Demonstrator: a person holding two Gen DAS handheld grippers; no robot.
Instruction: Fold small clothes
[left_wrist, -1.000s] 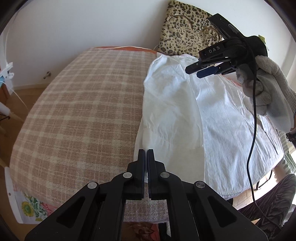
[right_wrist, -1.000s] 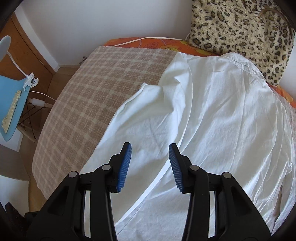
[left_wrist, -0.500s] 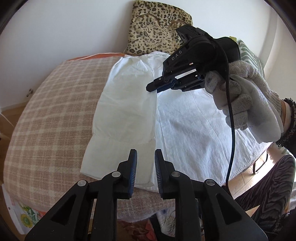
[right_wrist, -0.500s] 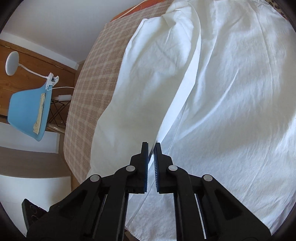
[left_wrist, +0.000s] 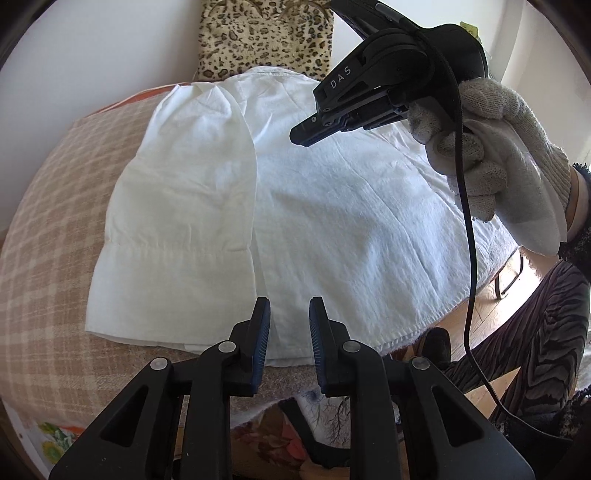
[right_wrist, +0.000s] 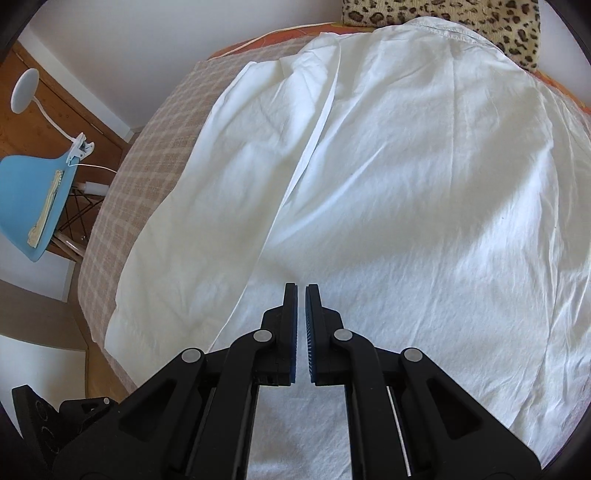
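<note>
shirt (right_wrist: 424, 221) right edge: cut off | cushion (left_wrist: 266, 37) top: cut off, base behind shirt

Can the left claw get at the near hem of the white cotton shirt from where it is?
Probably yes: the left claw hangs slightly open just above the white cotton shirt's near hem, with nothing between.

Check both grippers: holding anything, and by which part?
Nothing held. The left gripper is slightly open above the white shirt, and the right gripper is shut with no cloth between its pads.
</note>
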